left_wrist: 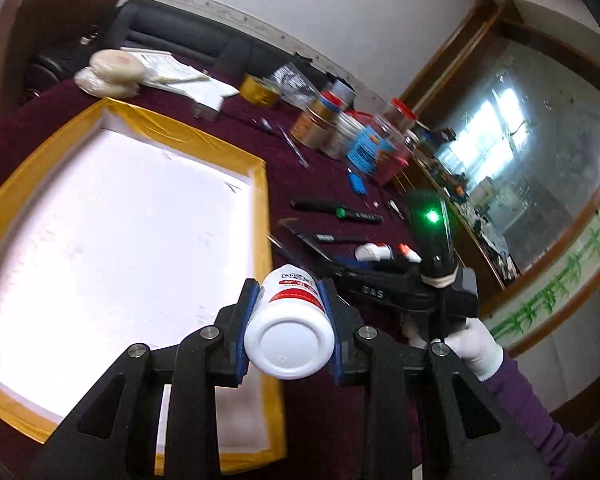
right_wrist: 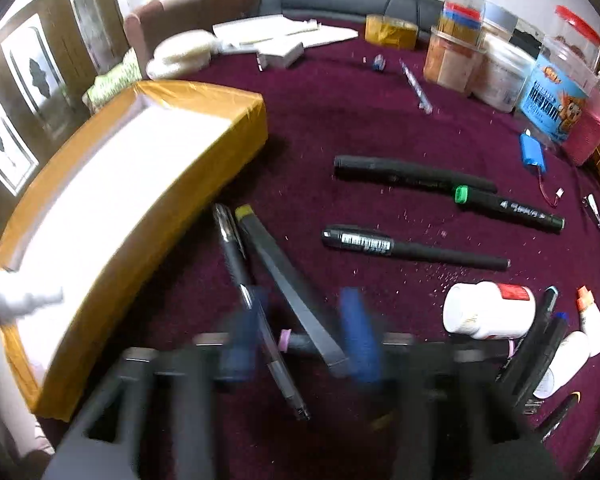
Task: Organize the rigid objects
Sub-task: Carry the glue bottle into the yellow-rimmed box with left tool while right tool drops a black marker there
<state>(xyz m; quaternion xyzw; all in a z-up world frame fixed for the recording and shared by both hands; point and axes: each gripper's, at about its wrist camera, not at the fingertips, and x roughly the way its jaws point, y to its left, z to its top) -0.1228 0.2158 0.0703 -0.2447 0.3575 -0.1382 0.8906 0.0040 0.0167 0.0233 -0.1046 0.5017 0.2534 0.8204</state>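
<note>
Your left tongs (left_wrist: 288, 312) grip a white bottle (left_wrist: 289, 328) above the box (left_wrist: 188, 136) edge; lower and release it inside. Your right tongs (right_wrist: 300, 340), blurred, straddle a dark pen (right_wrist: 292, 280) on the counter (right_wrist: 340, 100), pads apparently not pressing; confirm grip before lifting.

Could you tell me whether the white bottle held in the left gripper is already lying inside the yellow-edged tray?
No, the white bottle is clamped between the left gripper's blue pads, held up over the edge of the yellow-edged tray.

one yellow-edged tray (right_wrist: 204, 120), two white bottles (right_wrist: 488, 312), three black markers (right_wrist: 416, 248)
</note>
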